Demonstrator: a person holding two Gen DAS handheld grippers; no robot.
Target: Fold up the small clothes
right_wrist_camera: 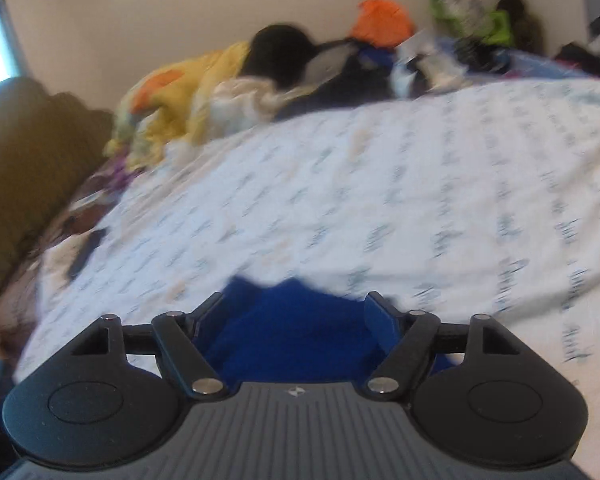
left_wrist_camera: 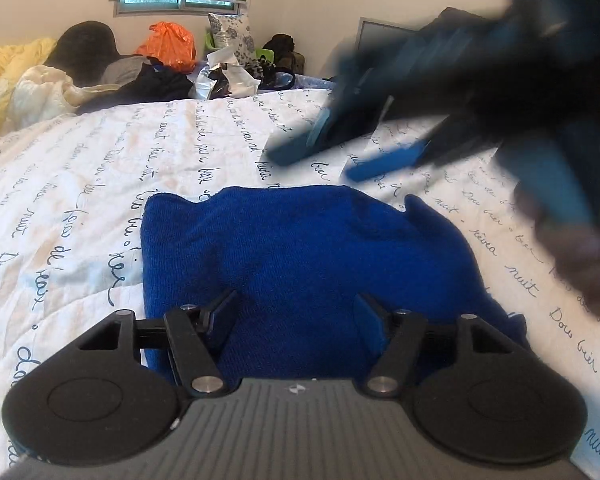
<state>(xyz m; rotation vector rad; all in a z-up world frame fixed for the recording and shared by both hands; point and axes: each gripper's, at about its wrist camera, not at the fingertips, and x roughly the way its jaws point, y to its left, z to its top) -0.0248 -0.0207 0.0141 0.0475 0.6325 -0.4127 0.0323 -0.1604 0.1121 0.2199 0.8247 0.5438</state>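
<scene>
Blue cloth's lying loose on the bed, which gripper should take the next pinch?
Left, probably. The left gripper sits open, low over the blue cloth, near edge between its fingers. The right gripper is blurred, raised above the far edge.

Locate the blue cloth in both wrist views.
Left wrist: blue cloth fills the centre, lying on the script-print sheet, ahead of the open tongs.
Right wrist: only its far edge shows, bottom centre, between the open tongs.
Shared landmark: orange bag by the far wall.
</scene>
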